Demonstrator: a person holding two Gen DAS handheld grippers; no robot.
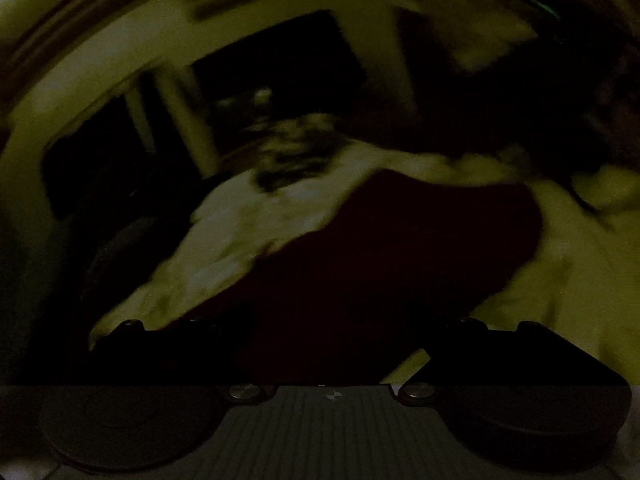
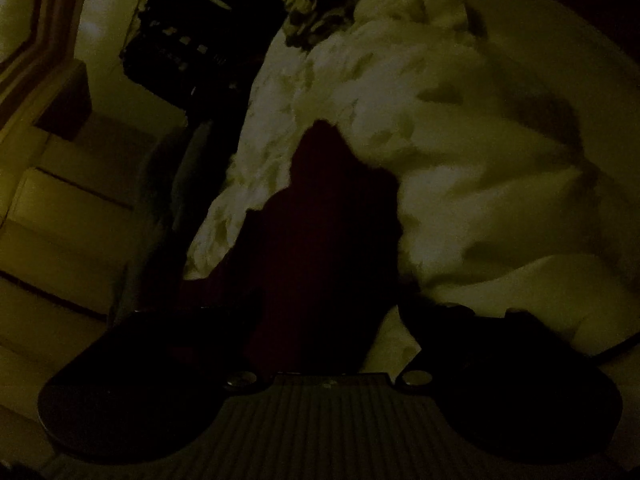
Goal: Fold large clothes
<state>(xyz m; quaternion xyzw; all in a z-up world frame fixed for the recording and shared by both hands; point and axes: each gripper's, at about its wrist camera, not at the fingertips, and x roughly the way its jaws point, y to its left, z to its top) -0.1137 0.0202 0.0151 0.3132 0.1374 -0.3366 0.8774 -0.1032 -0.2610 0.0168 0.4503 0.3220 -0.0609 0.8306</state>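
Observation:
The room is very dim. A dark red garment (image 1: pixel 380 248) lies over a pale rumpled bedsheet (image 1: pixel 248 220) and fills the middle of the left wrist view. Its near edge runs down between the black fingers of my left gripper (image 1: pixel 332 344). The same dark red garment (image 2: pixel 320 224) rises as a narrow strip from between the fingers of my right gripper (image 2: pixel 320 332) over the pale sheet (image 2: pixel 460 160). Both pairs of fingers are lost in shadow, so I cannot tell whether they are shut on the cloth.
A patterned dark-and-light cloth (image 1: pixel 296 152) lies at the far end of the bed, also in the right wrist view (image 2: pixel 316 4). Pale wall and dark furniture (image 2: pixel 192 56) stand to the left. A pale stepped surface (image 2: pixel 72 208) lies at the left.

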